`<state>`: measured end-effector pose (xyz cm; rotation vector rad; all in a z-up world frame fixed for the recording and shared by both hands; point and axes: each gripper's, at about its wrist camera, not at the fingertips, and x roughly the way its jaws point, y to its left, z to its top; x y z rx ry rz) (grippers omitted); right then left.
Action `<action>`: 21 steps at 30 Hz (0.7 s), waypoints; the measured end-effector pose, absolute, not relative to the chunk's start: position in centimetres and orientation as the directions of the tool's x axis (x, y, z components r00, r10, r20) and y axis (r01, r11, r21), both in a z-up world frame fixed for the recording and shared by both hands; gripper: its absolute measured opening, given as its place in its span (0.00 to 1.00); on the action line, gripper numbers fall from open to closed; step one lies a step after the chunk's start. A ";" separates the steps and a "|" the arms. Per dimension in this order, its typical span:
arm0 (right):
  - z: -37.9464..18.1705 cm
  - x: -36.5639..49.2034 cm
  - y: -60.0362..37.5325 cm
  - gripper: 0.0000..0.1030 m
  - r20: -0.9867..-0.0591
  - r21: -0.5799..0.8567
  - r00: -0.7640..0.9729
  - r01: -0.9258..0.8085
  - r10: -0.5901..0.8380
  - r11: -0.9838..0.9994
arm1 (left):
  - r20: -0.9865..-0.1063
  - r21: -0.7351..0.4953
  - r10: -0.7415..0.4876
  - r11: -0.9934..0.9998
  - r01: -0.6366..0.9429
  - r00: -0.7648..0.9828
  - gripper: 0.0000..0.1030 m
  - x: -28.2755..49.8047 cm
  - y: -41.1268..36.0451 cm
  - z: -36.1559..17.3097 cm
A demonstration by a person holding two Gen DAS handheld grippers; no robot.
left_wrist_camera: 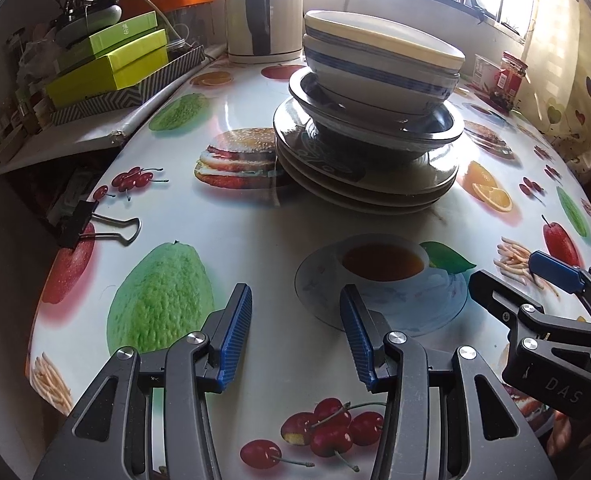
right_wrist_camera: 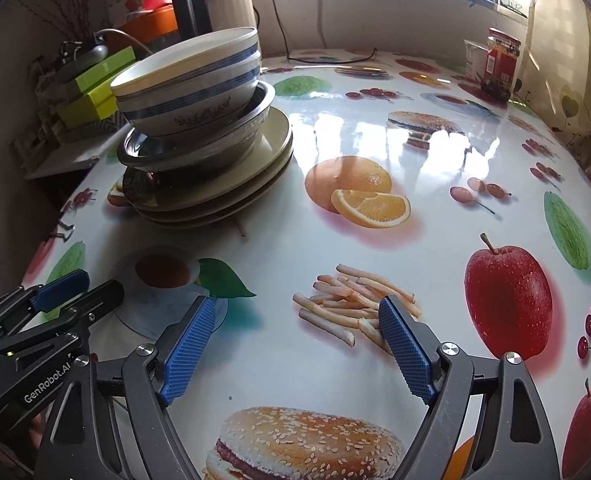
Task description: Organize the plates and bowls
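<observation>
A stack of dishes stands on the table: two cream bowls with blue bands [left_wrist_camera: 379, 60] [right_wrist_camera: 191, 80] nested on top, a metal bowl [left_wrist_camera: 375, 124] [right_wrist_camera: 199, 140] under them, and several cream plates [left_wrist_camera: 367, 184] [right_wrist_camera: 215, 188] at the bottom. My left gripper [left_wrist_camera: 295, 320] is open and empty, low over the table in front of the stack; it also shows in the right wrist view [right_wrist_camera: 79, 292]. My right gripper [right_wrist_camera: 295, 332] is open and empty, to the right of the stack; it also shows in the left wrist view [left_wrist_camera: 511, 276].
The table [right_wrist_camera: 395, 148] has a glossy cloth printed with fruit and food. A kettle [left_wrist_camera: 263, 12] stands behind the stack. Green boxes [left_wrist_camera: 111, 64] lie on a shelf at left. A jar [right_wrist_camera: 501, 64] stands at the far right. A binder clip [left_wrist_camera: 95, 224] grips the left edge.
</observation>
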<state>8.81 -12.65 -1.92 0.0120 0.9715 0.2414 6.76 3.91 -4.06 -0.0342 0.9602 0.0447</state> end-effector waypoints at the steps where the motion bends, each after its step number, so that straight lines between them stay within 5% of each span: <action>1: -1.9 8.8 -12.6 0.83 -0.815 0.115 0.541 -0.199 0.207 0.973 | -0.819 -0.013 0.022 0.998 -0.056 0.574 0.46 6.8 4.0 -4.1; 21: -2.4 8.4 -12.2 0.90 -0.814 0.030 0.567 -0.169 0.122 0.985 | -0.813 -0.007 0.051 0.995 -0.097 0.581 0.65 6.8 4.1 -4.3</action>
